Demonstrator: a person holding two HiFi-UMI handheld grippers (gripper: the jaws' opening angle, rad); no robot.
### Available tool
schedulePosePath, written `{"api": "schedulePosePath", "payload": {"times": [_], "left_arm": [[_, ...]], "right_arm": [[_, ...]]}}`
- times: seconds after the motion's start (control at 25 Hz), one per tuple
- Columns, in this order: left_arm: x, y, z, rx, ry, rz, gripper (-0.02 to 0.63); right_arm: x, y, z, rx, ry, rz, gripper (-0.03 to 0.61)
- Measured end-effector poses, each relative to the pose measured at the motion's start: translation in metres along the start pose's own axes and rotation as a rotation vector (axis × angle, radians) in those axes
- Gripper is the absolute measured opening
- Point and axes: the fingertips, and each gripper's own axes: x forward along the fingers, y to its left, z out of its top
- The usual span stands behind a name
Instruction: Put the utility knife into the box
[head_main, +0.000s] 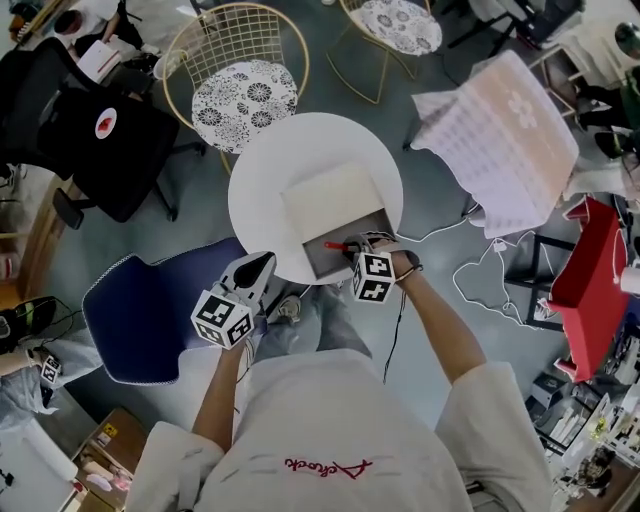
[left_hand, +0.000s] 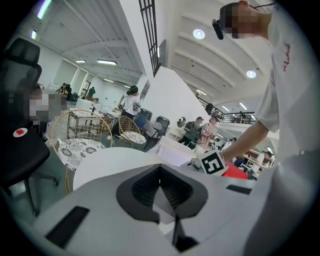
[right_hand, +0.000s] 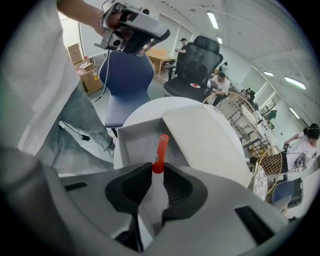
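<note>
Head view: right gripper (head_main: 347, 247) is over the open box (head_main: 318, 265) on the round white table (head_main: 260, 190), clamped on the red utility knife (head_main: 335, 245). The knife is above the box's grey inside; can't tell if it touches the bottom. Left gripper (head_main: 258, 268) is off the table edge, near the blue chair (head_main: 140, 310).

Left gripper view: jaws together, nothing between them, aimed across the table.

Right gripper view: pads pinch one end of the knife (right_hand: 160, 150). The rest sticks out ahead over the box tray (right_hand: 131, 145), with the lid (right_hand: 200, 130) folded back.

Handling guess: light, stiff, smooth plastic body. The end grip lets it pivot; a mid-body pinch on the flats would be safer. Blade state not visible.
</note>
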Motion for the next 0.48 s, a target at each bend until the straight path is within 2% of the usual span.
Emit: {"api": "schedulePosePath", "payload": {"times": [0.16, 0.48], "left_arm": [[-0.003, 0.001, -0.002, -0.01, 0.0, 0.016, 0.011], [-0.011, 0.005, -0.004, -0.022, -0.002, 0.04, 0.011]], "right_arm": [[0.017, -0.001, -0.011, -0.031, 0.063, 0.048, 0.08], [0.041, -0.003, -0.028, 0.025, 0.139, 0.128, 0.08]]}}
